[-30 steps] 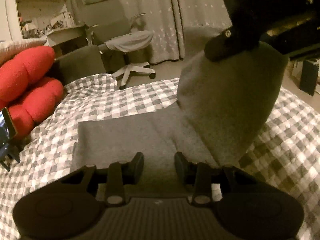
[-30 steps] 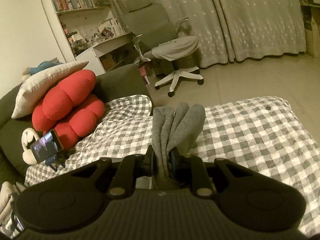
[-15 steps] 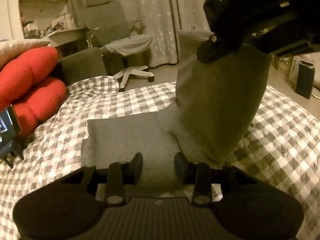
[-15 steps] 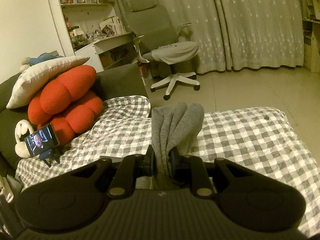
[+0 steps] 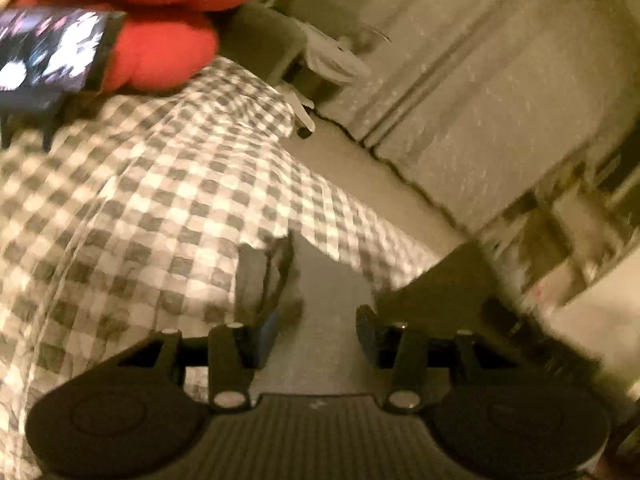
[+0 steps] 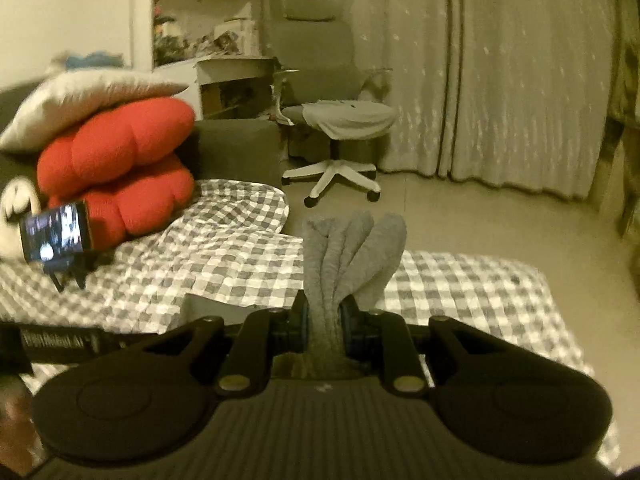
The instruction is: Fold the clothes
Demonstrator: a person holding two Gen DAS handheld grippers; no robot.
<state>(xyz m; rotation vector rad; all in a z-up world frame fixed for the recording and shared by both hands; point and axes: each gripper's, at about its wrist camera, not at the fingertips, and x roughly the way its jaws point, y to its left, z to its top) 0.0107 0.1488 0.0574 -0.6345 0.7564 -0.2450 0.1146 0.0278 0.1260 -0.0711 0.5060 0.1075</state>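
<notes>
Two grippers are working one soft grey garment (image 6: pixel 344 256) over a checked bedspread (image 6: pixel 224 248). Nearest in the right wrist view, the right gripper (image 6: pixel 323 322) is clamping a bunched handful of that cloth — several thick folds are squeezed between its pads and are fanning out just ahead of the fingertips like stubby ribbed lobes. Knit of this kind is light and limp (it is sagging wherever nothing supports it), so it is likely to drape rather than hold a crease, and a pinch on a single layer could let the rest slide away; taking it at an edge or corner, through all layers, looks the safer hold.

In the left wrist view, which is heavily blurred, the left gripper (image 5: pixel 316 334) is opening its jaws; grey fabric (image 5: pixel 320 280) is lying between and just beyond the fingertips, but the pads are not pressing on it. A dark shape just to the right of those fingertips could be the other tool, though the blur is hiding too much to say.

Further ahead of the right gripper and off to its left, a phone on a stand (image 6: pixel 56 236) is glowing in front of a red cushion (image 6: pixel 116 168). Beyond the bed's far edge, an office chair (image 6: pixel 332 120) is standing before long curtains (image 6: pixel 520 80).
</notes>
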